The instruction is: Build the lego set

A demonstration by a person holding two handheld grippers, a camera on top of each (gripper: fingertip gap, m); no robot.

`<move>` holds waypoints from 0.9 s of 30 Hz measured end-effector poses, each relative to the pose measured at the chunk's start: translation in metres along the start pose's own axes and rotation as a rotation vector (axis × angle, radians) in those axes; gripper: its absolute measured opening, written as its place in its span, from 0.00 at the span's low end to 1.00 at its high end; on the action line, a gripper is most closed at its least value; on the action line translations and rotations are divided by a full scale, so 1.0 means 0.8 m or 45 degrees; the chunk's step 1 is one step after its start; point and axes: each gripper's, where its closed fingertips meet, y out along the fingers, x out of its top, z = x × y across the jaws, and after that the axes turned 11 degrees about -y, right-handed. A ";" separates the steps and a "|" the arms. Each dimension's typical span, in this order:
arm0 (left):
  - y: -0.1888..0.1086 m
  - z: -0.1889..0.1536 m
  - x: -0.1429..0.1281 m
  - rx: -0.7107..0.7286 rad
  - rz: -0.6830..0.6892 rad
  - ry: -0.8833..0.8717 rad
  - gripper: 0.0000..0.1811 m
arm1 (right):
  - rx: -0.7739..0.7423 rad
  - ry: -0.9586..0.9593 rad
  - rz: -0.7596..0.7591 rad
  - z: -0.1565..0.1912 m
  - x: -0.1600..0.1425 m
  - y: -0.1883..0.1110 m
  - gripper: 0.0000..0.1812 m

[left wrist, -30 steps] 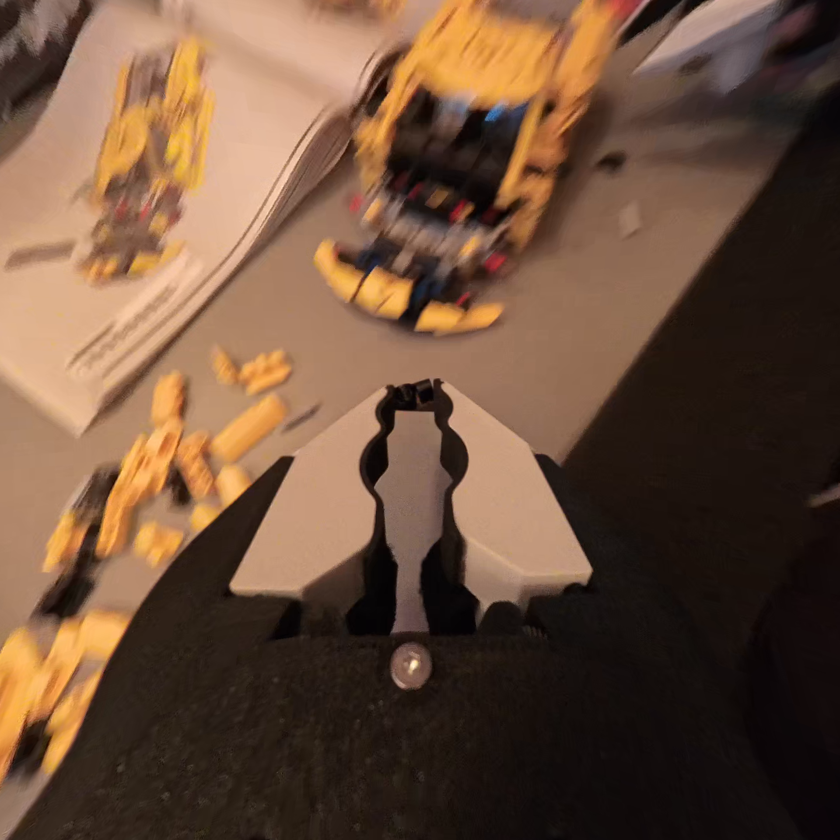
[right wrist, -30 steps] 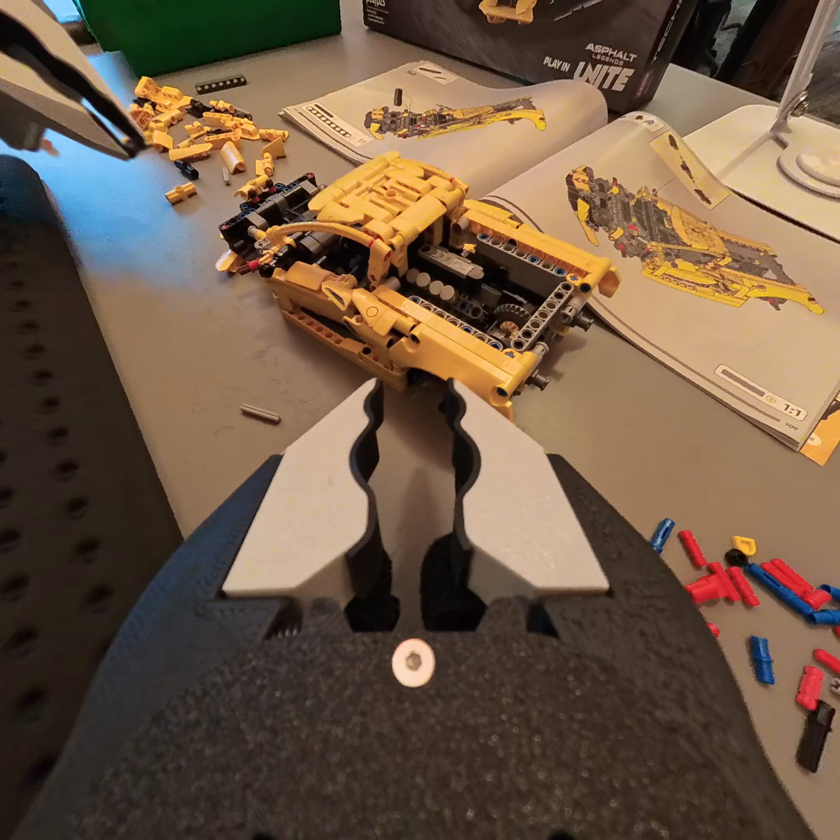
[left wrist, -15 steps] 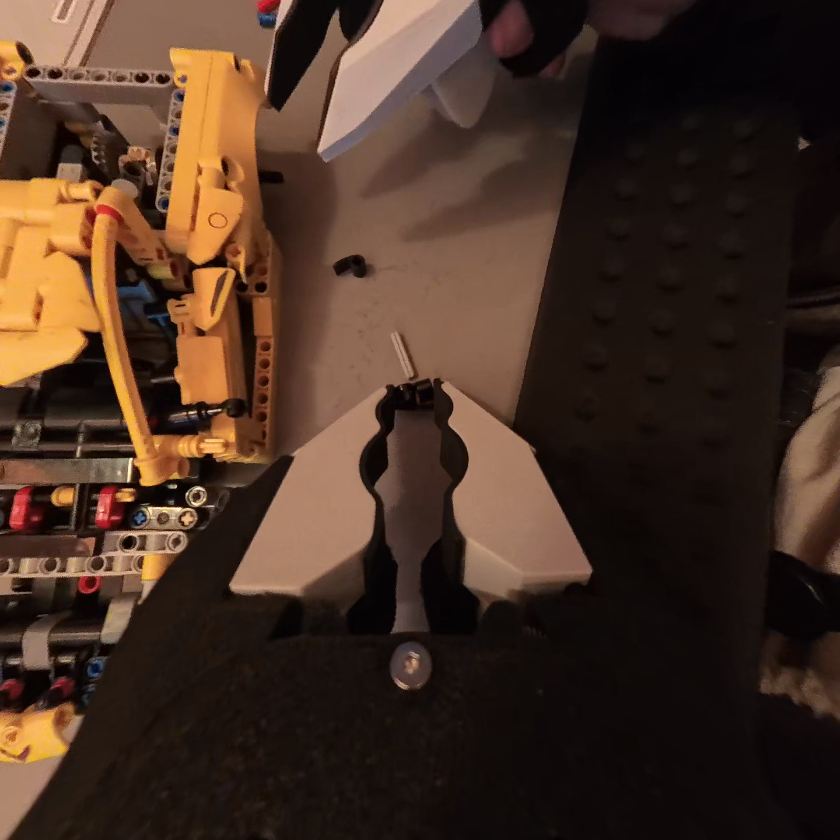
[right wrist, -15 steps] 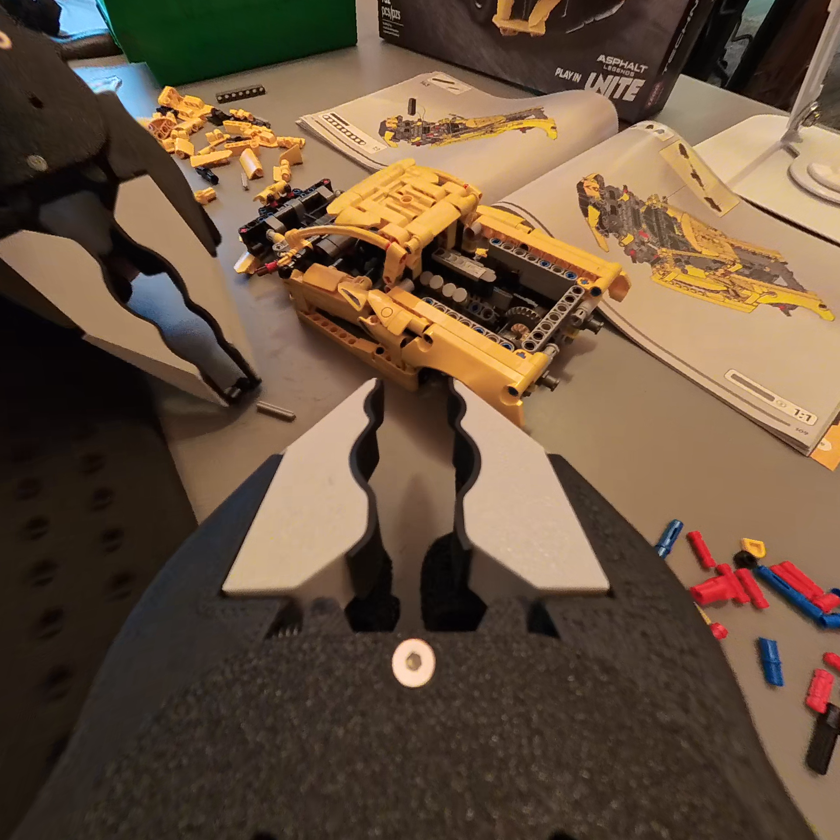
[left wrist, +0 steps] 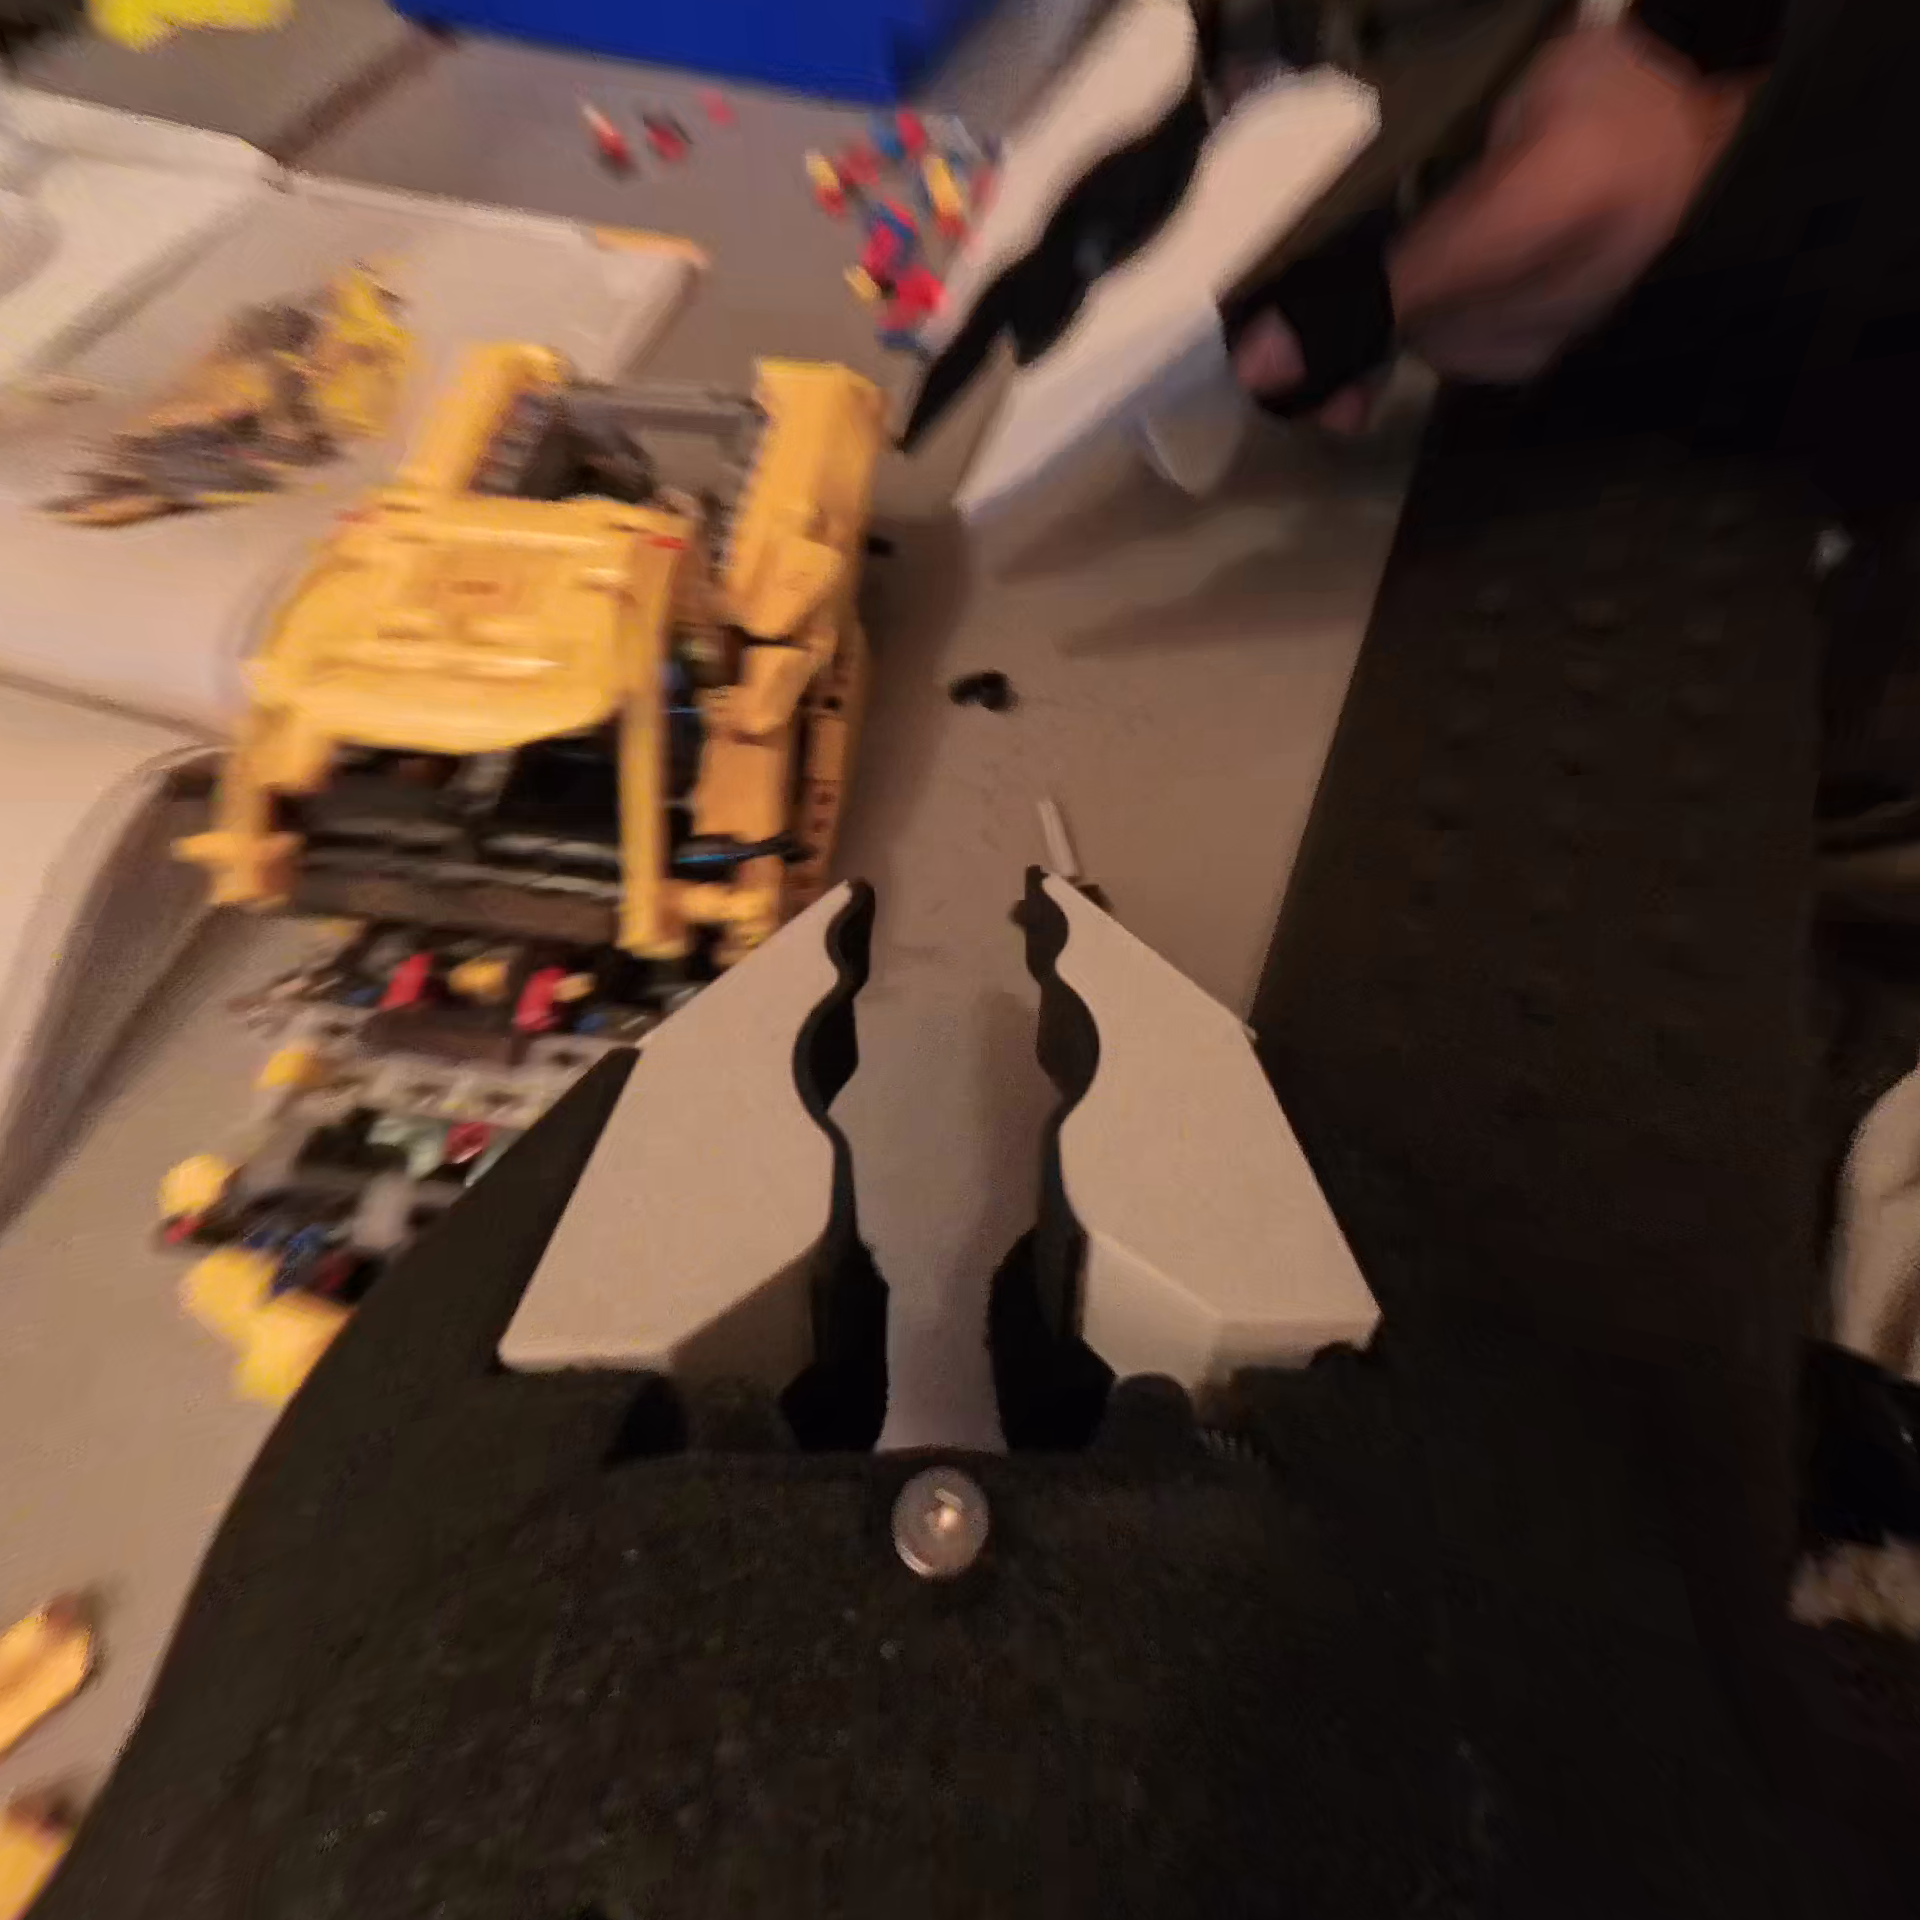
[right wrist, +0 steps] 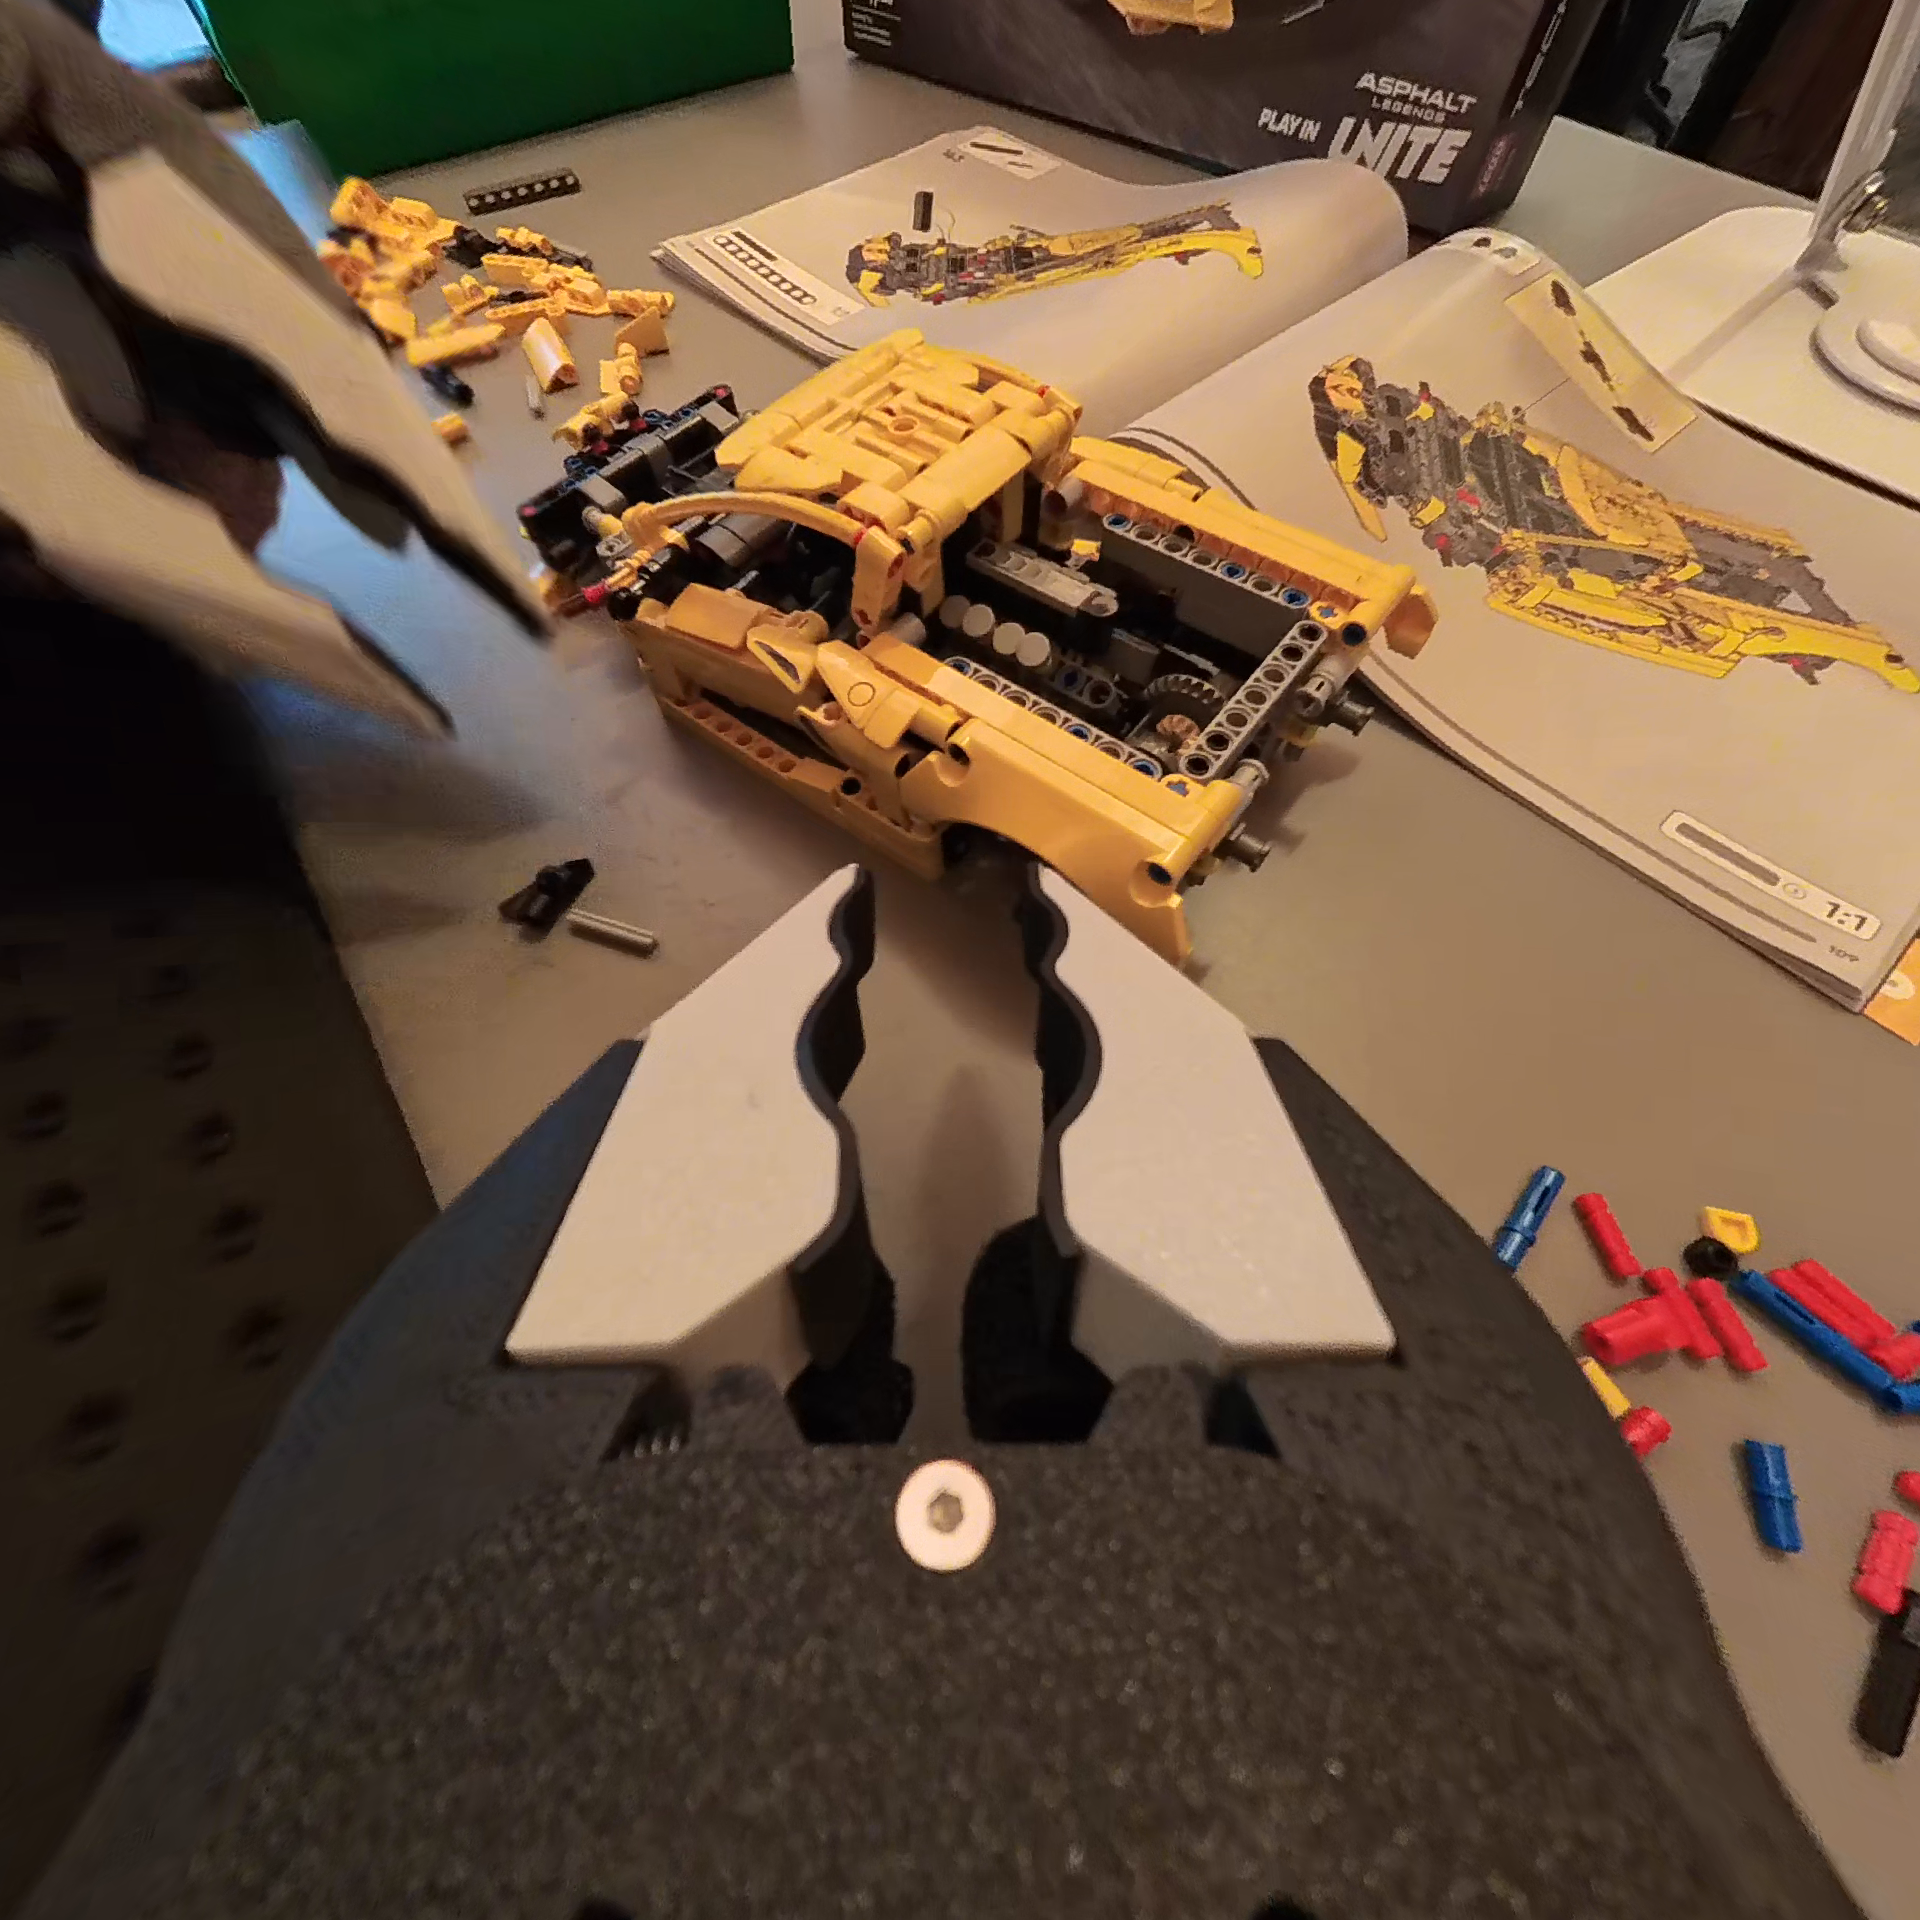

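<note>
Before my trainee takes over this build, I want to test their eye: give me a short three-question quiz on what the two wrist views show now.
1. True or false: the left gripper grips a piece.
2. Multiple choice: the small black clip piece on the grey table lies (A) beside the short grey axle pin, (B) on the open instruction booklet, (C) among the loose red and blue pins.
3. Fill in: the right gripper points at the side of the half-built yellow ____.

Key: 1 false, its jaws stand apart and empty; 2 A; 3 car.
</note>
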 end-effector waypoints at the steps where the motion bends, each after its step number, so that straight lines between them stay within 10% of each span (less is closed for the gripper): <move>1: -0.022 0.016 0.007 0.021 -0.078 -0.047 0.16 | 0.002 -0.001 0.002 0.000 0.000 0.001 0.15; 13: -0.304 0.258 -0.119 0.820 0.011 -0.211 0.17 | -0.008 0.000 0.043 -0.003 -0.007 0.006 0.15; 27: -0.342 0.286 -0.212 0.899 0.289 -0.418 0.13 | 0.003 0.012 0.080 -0.004 -0.015 0.011 0.15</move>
